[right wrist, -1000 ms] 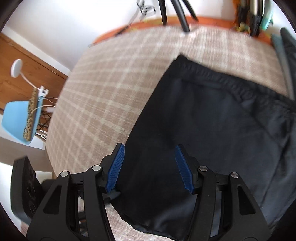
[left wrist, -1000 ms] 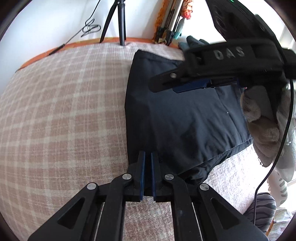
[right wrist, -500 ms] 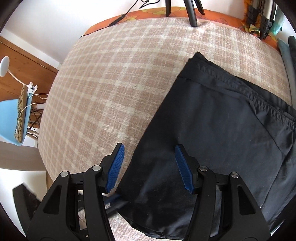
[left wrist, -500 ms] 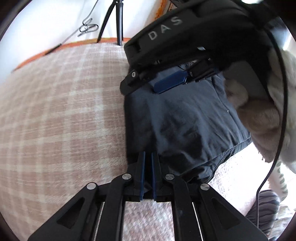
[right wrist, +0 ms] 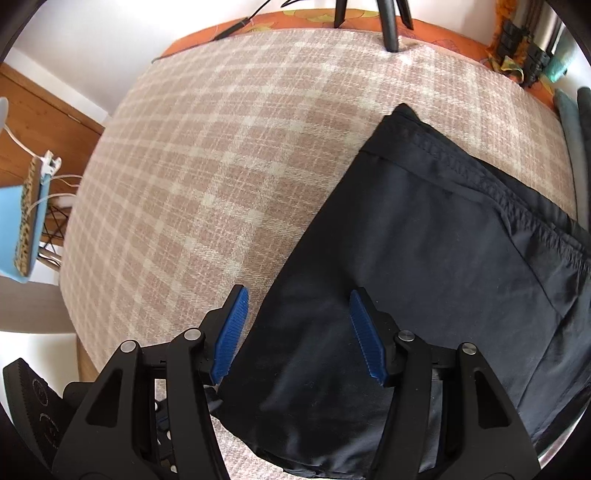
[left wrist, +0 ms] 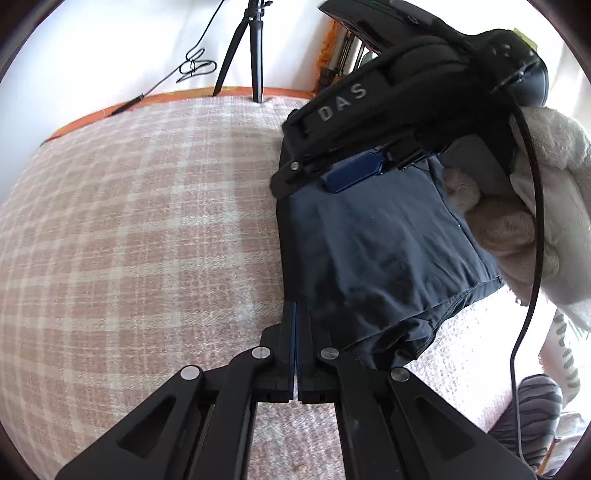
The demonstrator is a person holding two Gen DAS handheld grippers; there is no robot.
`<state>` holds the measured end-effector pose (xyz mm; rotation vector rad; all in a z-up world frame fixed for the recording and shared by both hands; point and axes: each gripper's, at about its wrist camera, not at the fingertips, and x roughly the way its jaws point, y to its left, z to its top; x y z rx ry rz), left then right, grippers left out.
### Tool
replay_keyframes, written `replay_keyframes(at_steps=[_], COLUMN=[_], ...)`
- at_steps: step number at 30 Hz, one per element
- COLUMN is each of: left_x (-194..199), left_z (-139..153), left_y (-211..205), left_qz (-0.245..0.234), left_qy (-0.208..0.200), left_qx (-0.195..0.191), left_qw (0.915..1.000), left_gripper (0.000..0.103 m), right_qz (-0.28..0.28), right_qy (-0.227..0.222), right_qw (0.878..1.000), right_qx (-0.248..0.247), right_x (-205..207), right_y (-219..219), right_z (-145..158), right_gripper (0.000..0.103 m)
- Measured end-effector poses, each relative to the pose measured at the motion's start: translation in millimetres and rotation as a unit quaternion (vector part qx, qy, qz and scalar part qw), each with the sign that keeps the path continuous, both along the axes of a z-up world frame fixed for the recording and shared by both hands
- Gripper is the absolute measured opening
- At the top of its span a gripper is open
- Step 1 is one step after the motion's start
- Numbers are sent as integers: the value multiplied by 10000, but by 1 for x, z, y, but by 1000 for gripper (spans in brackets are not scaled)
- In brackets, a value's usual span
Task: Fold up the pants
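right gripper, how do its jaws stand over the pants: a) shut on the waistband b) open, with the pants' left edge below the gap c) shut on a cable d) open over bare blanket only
b: the right gripper has its blue pads wide apart, and the black pants lie beneath the gap, ungripped.

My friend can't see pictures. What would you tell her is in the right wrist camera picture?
Dark folded pants lie on a pink-and-cream checked blanket, with the right gripper above their left edge, its blue-padded jaws standing open and holding nothing. Tripod legs stand at the blanket's far edge, and a blue chair sits off to the left.
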<state>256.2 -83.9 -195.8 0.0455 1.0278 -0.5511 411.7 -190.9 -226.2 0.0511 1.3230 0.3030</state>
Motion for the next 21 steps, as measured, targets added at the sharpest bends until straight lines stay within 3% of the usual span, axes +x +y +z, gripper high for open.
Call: replay_keyframes(at_steps=[3,15,18,21], left_x=[2,8,8,9], left_z=[-2,-10,-8,-9], left_y=[-2,-9,2,2], left_qz=[-4,74,91,108], left_qy=[219,297,321,403], left_qx=[-125,47,-75,-123], left_qw=[9997,9995,9994,9991], left_gripper=[0,0,0,0], right_qz=[88,355,449,362], right_qy=[65,168,6,-32], right_qw=[9998,9916,9890,9914], right_qx=[-147,-1233,-1409,-1254], right_x=[2,15,11,9], right_y=[11,53,60,56], right_z=[-3,-20,-19,-15], right_gripper=[62,66,55,40])
